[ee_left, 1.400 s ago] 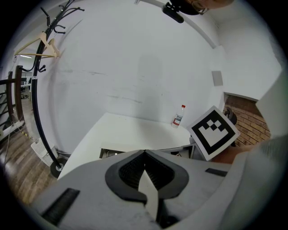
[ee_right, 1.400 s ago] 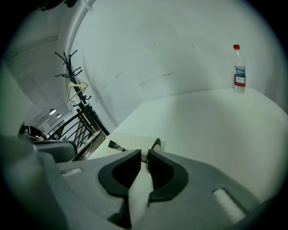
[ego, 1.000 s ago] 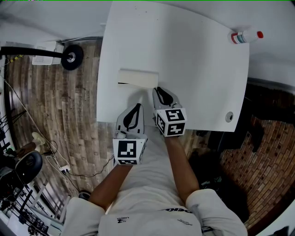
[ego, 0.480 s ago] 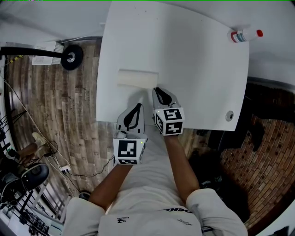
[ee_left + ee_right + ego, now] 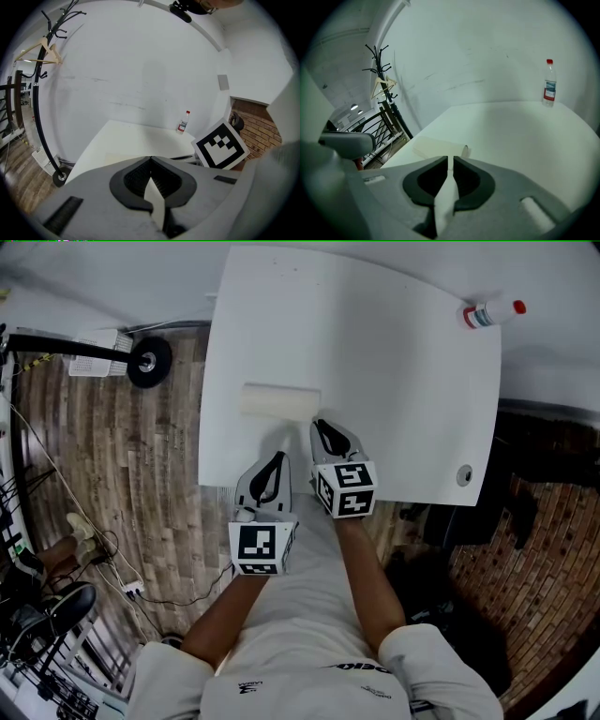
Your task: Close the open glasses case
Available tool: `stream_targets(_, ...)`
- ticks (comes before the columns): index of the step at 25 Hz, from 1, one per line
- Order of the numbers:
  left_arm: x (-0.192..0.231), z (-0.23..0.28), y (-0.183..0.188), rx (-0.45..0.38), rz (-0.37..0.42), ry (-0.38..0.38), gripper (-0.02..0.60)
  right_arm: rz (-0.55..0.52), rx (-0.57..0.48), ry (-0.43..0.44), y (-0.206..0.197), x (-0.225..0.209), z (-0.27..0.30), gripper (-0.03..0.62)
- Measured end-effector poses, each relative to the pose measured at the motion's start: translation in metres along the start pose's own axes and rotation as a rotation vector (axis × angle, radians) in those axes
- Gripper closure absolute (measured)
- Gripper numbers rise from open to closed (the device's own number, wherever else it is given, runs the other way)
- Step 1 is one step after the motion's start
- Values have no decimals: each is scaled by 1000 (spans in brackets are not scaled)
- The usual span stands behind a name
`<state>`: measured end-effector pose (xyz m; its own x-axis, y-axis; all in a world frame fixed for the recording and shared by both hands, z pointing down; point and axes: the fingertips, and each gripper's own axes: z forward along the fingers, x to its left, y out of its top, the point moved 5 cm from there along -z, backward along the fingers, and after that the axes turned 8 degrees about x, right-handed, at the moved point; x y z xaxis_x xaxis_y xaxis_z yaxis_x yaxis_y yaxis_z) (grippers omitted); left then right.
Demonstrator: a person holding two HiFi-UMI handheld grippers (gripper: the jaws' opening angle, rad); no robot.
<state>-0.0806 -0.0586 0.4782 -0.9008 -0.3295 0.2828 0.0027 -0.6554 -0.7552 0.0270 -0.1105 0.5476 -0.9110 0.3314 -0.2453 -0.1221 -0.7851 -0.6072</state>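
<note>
Cream glasses case (image 5: 279,401) beyond right gripper (image 5: 323,424).

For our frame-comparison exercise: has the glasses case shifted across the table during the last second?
No. In the head view the glasses case lies as far from the table's left edge as before; it has not slid either way.

No writing can be read anywhere. The bottle (image 5: 488,313) carries a label too small to make out, and the shirt (image 5: 309,638) print is blurred.
</note>
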Motion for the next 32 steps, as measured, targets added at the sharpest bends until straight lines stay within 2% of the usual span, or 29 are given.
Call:
stream_targets(12, -7, -42, 16, -40, -3, 28, 583, 60, -140, 66, 20, 20, -64, 595)
stream_targets(19, -19, -72, 49, -96, 35, 4, 583, 21, -234, 65, 40, 41, -112, 596)
stream_targets(32, -52, -113, 81, -159, 102, -31, 583, -31, -359, 38, 52, 63, -190, 596)
